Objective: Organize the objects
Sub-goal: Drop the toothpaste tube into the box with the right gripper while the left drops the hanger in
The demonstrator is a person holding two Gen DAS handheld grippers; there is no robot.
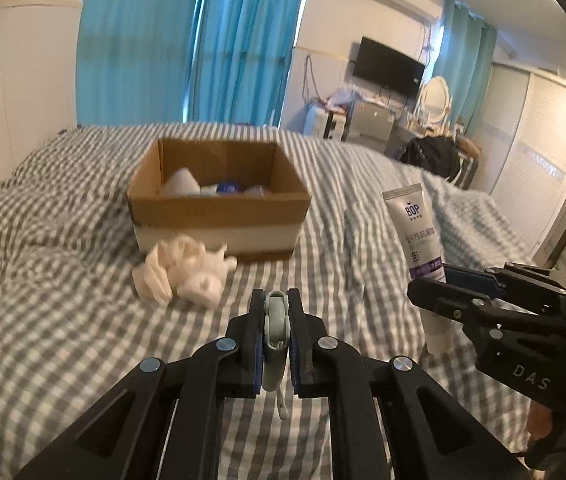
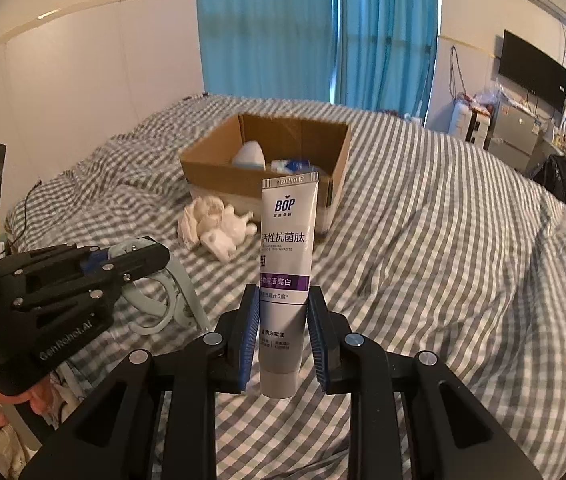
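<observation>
The right gripper [image 2: 283,316] grips a toothpaste tube [image 2: 287,256] at frame center; the left gripper [image 1: 276,320] clamps a grey-green plastic hook [image 1: 275,344]. The cardboard box [image 1: 219,204] sits beyond them.

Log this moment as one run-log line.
left gripper: shut on grey-green hook | right gripper: shut on BOP toothpaste tube, crimp up | cardboard box: open, on checked bedding | white toy: before box

Grey-green clip [image 1: 276,336] between left gripper [image 1: 276,300] pads [image 1: 257,356]
</observation>
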